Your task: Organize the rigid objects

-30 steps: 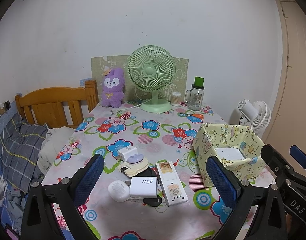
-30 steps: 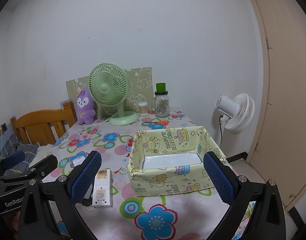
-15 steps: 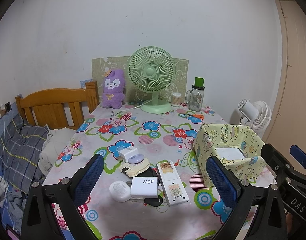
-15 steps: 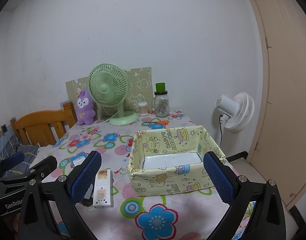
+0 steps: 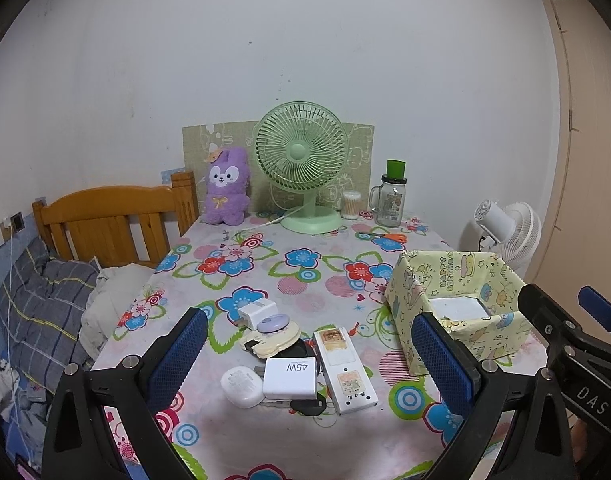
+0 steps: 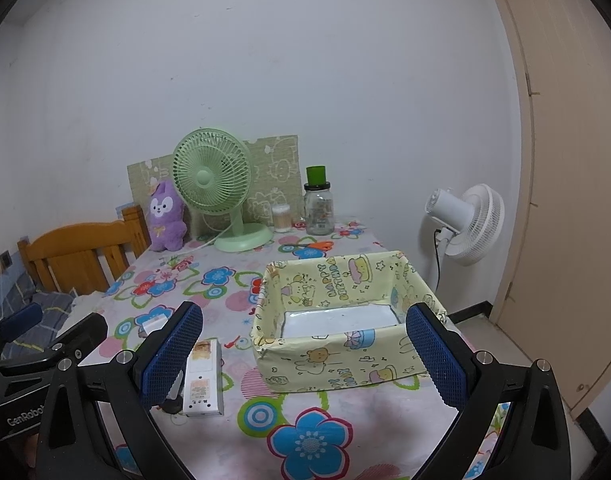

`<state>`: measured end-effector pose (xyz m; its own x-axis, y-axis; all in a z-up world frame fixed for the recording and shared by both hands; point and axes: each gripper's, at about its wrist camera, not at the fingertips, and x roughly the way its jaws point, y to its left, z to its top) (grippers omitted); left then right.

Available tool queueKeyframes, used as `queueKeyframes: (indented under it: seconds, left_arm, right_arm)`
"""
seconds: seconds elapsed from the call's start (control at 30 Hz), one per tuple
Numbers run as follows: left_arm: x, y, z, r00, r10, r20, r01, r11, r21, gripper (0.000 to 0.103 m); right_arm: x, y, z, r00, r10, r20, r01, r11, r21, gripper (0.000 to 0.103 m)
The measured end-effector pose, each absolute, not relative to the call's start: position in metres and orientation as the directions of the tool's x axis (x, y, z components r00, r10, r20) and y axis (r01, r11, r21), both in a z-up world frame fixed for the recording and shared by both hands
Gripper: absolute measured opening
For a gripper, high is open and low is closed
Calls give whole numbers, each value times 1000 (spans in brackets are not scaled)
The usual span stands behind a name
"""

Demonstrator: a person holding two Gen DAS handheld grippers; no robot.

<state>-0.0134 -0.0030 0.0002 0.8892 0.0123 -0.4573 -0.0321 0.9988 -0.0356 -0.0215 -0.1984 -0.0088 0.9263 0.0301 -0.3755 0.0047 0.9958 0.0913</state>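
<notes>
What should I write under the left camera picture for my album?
Open left gripper above a pile of chargers and a remote, beside a yellow box on the flowery table.

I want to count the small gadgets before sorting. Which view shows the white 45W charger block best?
The left wrist view: the white 45W charger block lies fully visible, label readable, among the gadget pile. In the right wrist view it is hidden behind the right gripper's blue-padded finger.
</notes>
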Motion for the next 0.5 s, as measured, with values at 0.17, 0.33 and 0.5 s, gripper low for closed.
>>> queueKeyframes:
  seconds: [0.17, 0.33, 0.5]
  left_arm:
    - [-15, -5, -2, 889, 5, -457, -25, 999, -36, 103]
    - [-14, -6, -7, 886, 5, -463, -23, 999, -33, 103]
    - [-13, -8, -14, 885, 7, -465, -23, 999, -28, 103]
  right_arm:
    - [-20, -199, -10, 925, 26, -380, 10, 996, 93, 103]
    - [-17, -199, -12, 920, 21, -390, 16, 996, 90, 103]
    - [-14, -198, -15, 916, 14, -400, 23, 996, 87, 103]
